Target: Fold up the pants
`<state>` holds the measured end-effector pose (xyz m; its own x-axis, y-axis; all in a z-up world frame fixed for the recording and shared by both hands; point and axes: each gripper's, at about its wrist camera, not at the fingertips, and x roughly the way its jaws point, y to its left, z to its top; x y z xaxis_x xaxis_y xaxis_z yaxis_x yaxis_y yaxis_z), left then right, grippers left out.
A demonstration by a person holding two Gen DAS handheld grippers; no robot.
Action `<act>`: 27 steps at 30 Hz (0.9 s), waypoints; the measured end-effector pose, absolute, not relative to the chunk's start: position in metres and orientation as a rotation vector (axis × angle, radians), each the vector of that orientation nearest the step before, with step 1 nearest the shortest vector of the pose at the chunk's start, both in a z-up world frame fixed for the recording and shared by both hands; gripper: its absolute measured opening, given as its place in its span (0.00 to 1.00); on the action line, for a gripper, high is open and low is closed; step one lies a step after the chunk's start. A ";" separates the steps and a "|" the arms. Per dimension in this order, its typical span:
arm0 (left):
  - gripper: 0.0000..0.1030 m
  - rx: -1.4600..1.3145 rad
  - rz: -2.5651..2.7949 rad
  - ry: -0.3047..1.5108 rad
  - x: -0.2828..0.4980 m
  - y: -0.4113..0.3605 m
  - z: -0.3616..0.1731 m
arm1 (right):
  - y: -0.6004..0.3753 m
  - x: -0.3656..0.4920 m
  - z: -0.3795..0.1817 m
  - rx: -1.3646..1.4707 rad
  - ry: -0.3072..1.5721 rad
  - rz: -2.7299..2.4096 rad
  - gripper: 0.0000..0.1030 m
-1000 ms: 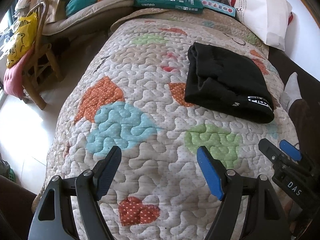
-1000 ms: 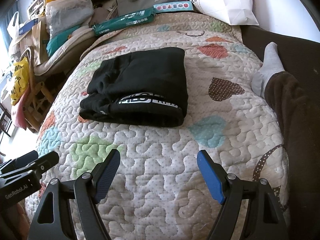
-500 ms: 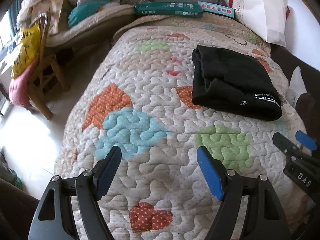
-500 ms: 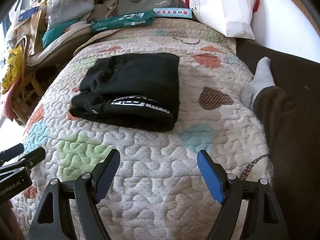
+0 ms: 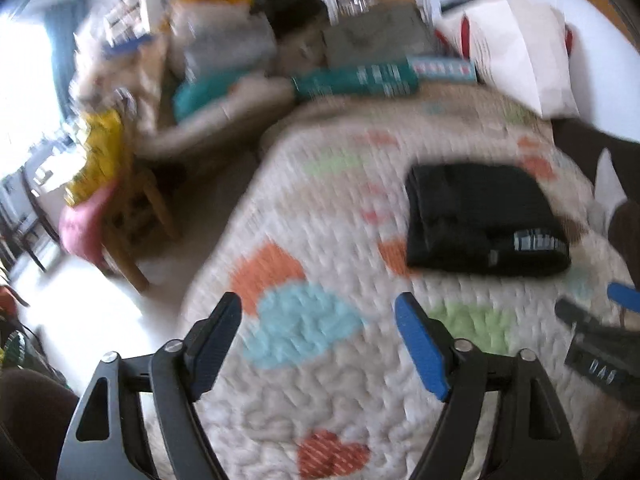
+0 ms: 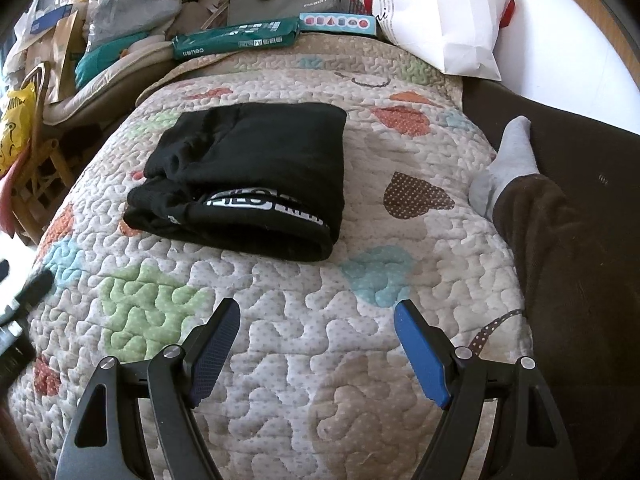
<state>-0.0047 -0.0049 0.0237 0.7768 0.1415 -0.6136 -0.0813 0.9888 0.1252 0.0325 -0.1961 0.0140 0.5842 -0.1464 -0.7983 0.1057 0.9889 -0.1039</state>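
Note:
Black pants lie folded into a compact rectangle on the quilted bedspread, a white-lettered waistband showing at their near edge. In the blurred left wrist view the same pants sit at the right. My left gripper hovers over the quilt well short of them; its jaws are opening with nothing between them. My right gripper stands open above bare quilt in front of the pants, empty. The right gripper also shows at the right edge of the left wrist view.
A person's leg in brown trousers with a grey sock rests along the bed's right side. A white bag, green and blue boxes and piled bags crowd the far end. A wooden chair stands left of the bed.
The left wrist view has swung upward and blurred, showing more of the room's far end; the pants sit lower and further right in it. The right gripper's view barely shifted.

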 end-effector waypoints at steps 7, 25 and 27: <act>1.00 0.143 0.160 0.362 -0.028 -0.021 0.081 | -0.194 0.027 0.026 -0.034 0.874 -0.139 0.82; 1.00 0.077 -0.008 0.782 -0.001 -0.032 0.038 | -0.194 0.026 0.028 0.005 0.862 -0.116 0.82; 1.00 0.058 -0.005 0.804 0.000 -0.028 0.034 | -0.193 0.026 0.027 0.003 0.864 -0.114 0.82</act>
